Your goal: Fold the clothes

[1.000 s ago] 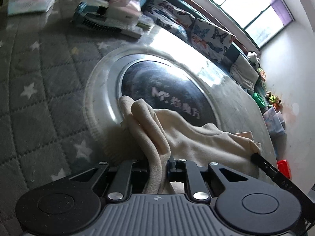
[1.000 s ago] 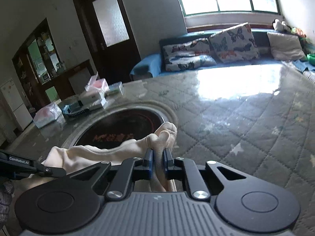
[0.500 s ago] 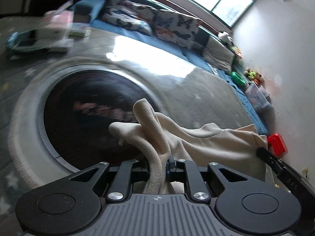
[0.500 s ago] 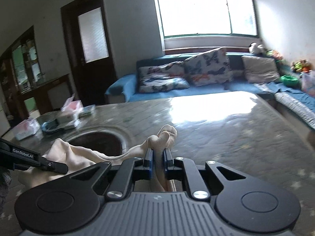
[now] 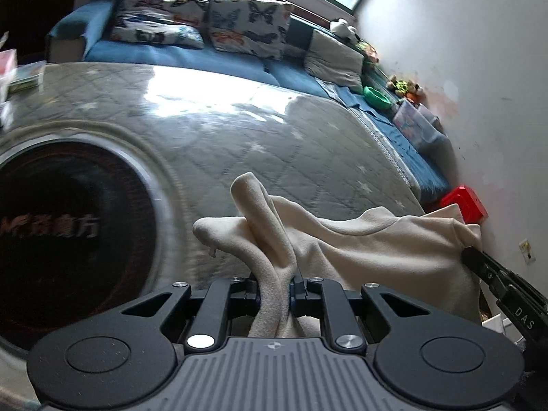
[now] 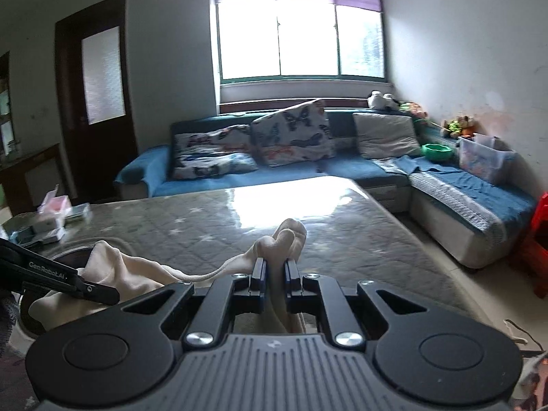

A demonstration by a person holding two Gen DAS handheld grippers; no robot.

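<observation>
A cream fleece garment hangs stretched between my two grippers above the grey quilted table. My left gripper is shut on a bunched edge of it, cloth sticking up between the fingers. My right gripper is shut on the other bunched edge. The right gripper shows at the right of the left wrist view, and the left gripper shows at the left of the right wrist view. The garment sags between them.
A round dark inset with a metal rim sits in the table. Boxes and packets lie at the table's far left. A blue corner sofa with butterfly cushions runs behind and to the right. A red stool stands by the wall.
Both grippers have lifted and tilted up with the garment still held; the views now show more of the sofa and window, less of the table.
</observation>
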